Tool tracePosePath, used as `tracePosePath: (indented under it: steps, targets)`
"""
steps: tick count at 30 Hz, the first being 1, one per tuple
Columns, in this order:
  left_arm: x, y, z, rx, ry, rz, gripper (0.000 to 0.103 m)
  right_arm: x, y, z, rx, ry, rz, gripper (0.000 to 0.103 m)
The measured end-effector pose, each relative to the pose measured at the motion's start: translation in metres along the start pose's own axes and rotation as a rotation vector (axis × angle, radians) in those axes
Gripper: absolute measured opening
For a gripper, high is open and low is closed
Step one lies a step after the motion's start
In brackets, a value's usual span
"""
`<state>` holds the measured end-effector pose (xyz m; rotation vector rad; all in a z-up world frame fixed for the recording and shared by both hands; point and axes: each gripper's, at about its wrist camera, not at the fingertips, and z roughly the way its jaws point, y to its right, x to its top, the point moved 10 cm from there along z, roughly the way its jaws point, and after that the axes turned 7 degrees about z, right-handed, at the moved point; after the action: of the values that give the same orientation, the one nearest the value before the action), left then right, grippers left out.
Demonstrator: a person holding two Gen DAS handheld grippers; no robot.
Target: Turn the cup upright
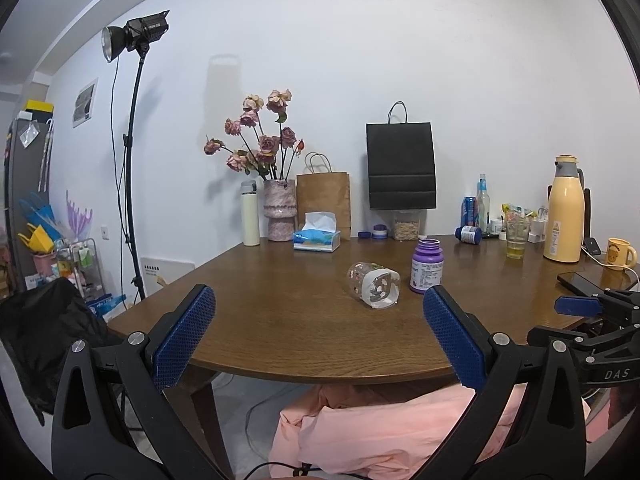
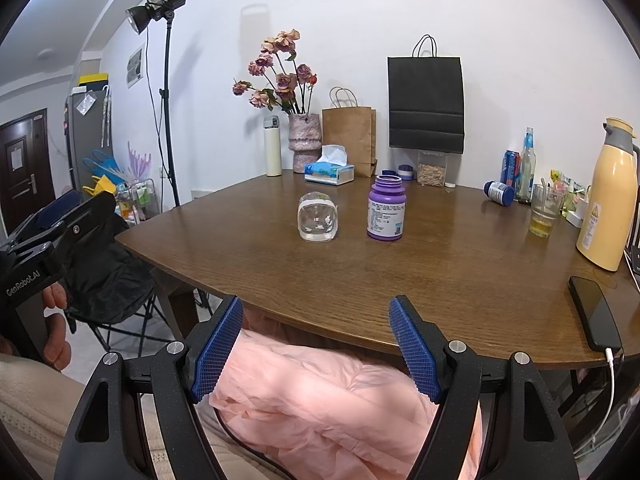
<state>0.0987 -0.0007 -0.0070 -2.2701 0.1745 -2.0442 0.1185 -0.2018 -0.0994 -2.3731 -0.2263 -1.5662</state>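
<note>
A clear glass cup point(image 1: 374, 285) with a white printed band lies on its side on the brown wooden table point(image 1: 280, 320), mouth toward the near right. In the right wrist view the cup point(image 2: 318, 222) shows its open end toward me. My left gripper point(image 1: 318, 300) is open and empty, held at the table's near edge, short of the cup. My right gripper point(image 2: 316, 310) is open and empty, at the near edge of the table point(image 2: 440, 280), well short of the cup.
A purple bottle point(image 1: 426, 266) stands just right of the cup, also in the right wrist view point(image 2: 386, 209). A tissue box point(image 1: 317, 235), vase of flowers point(image 1: 280, 216), paper bags, a yellow thermos point(image 1: 565, 210), a glass with liquid point(image 1: 517, 239) and a phone point(image 2: 595, 312) sit around the table.
</note>
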Motion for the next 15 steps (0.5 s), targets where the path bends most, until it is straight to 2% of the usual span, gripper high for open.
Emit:
tracePosePath:
  steps: [15]
  targets:
    - [-0.0013,-0.0015,-0.0011,0.016,-0.001,-0.003,0.103,-0.0003,-0.0001,-0.0003,-0.001,-0.001,0.0,0.08]
